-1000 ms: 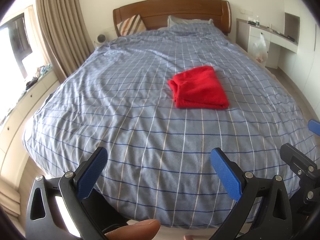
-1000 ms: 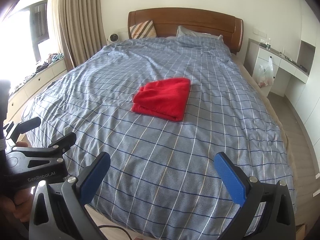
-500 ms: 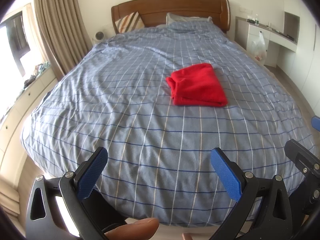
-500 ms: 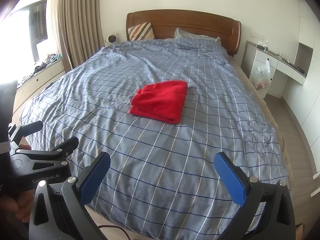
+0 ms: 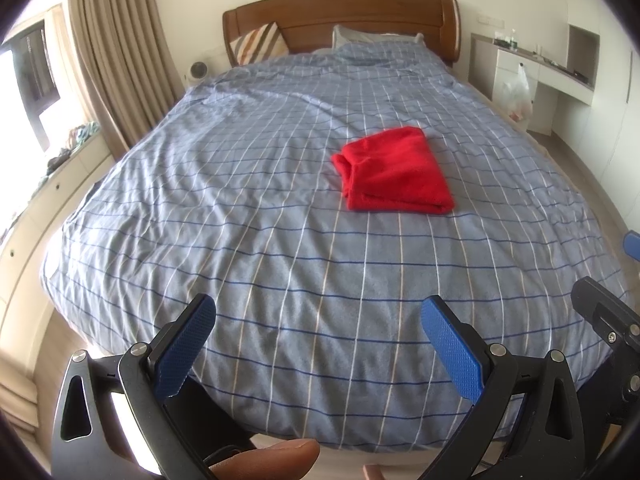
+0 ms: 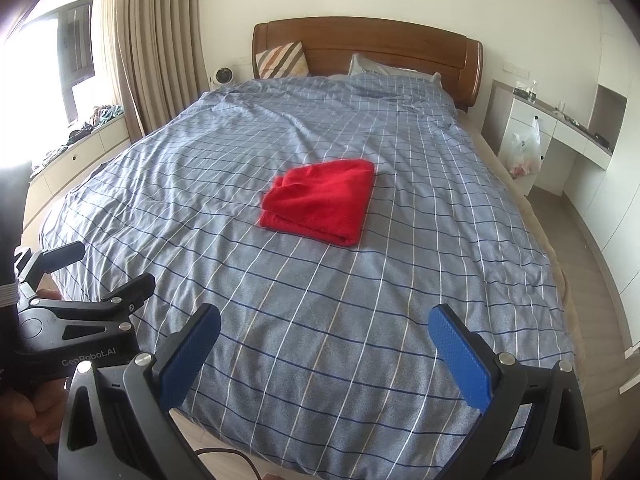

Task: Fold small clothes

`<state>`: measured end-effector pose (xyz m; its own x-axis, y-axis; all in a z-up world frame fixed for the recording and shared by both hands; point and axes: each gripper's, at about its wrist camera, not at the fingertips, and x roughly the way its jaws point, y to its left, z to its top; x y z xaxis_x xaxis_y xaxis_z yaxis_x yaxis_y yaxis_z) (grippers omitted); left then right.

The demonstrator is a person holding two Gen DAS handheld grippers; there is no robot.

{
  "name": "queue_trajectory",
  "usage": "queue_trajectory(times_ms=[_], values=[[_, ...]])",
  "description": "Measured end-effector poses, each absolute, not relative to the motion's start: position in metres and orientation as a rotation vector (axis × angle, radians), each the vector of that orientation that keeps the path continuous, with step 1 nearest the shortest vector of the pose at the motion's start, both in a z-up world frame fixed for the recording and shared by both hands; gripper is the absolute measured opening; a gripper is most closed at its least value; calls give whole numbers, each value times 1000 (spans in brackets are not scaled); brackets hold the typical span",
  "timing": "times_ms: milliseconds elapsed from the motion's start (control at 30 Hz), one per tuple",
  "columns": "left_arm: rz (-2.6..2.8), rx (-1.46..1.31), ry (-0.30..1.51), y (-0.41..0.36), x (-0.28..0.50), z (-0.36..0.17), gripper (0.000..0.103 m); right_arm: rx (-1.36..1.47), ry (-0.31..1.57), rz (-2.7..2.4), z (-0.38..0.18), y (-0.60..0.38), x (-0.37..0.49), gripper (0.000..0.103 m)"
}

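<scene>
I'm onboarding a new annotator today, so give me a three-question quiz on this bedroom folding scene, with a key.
1. True or false: the left gripper holds the red garment.
2. Multiple choice: the red garment lies A) spread flat and unfolded, B) folded into a compact rectangle on the checked duvet, C) draped over the wooden headboard.
3. Short answer: what state are the jaws of the right gripper in?

Key:
1. False; it is open and empty, well short of the garment.
2. B.
3. Open, with nothing between them.
</scene>
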<state>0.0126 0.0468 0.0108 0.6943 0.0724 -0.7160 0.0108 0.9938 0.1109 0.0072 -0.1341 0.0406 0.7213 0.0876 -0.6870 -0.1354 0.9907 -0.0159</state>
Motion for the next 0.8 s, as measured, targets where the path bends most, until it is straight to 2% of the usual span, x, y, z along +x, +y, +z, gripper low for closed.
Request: queue_trajectory(times_ms=[800], values=[[26, 130, 809, 42, 15, 9, 103, -78, 737, 74, 42, -141, 3, 102]])
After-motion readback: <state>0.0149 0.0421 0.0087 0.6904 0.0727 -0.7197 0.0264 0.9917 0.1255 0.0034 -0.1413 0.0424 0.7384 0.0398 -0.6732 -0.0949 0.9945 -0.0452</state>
